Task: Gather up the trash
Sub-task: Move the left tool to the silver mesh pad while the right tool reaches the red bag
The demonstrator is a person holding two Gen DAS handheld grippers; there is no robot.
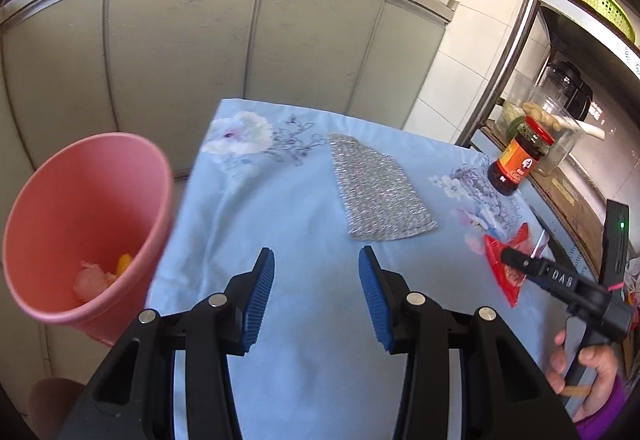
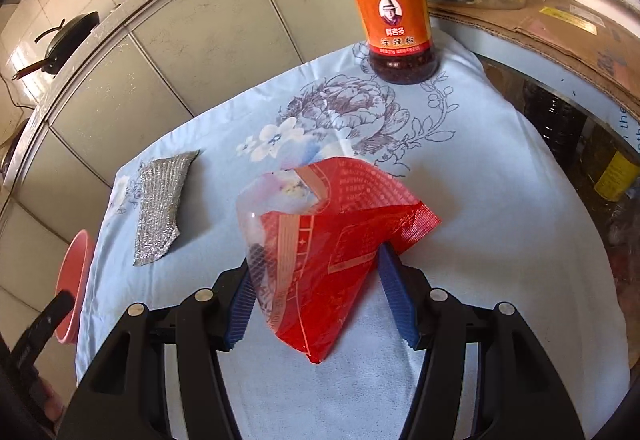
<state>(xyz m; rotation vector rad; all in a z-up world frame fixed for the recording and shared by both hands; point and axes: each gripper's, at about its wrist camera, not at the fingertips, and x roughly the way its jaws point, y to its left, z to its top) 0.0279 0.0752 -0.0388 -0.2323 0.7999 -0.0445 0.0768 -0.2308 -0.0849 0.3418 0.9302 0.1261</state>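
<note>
Lying on the blue flowered cloth (image 2: 480, 200), the red wrapper (image 2: 332, 252) sits between the wide-spread fingers of the right gripper (image 2: 320, 300), neither pad pressing it. The left gripper (image 1: 316, 300) hangs open and empty over the cloth, beside the pink bin (image 1: 92, 180) with scraps inside
</note>
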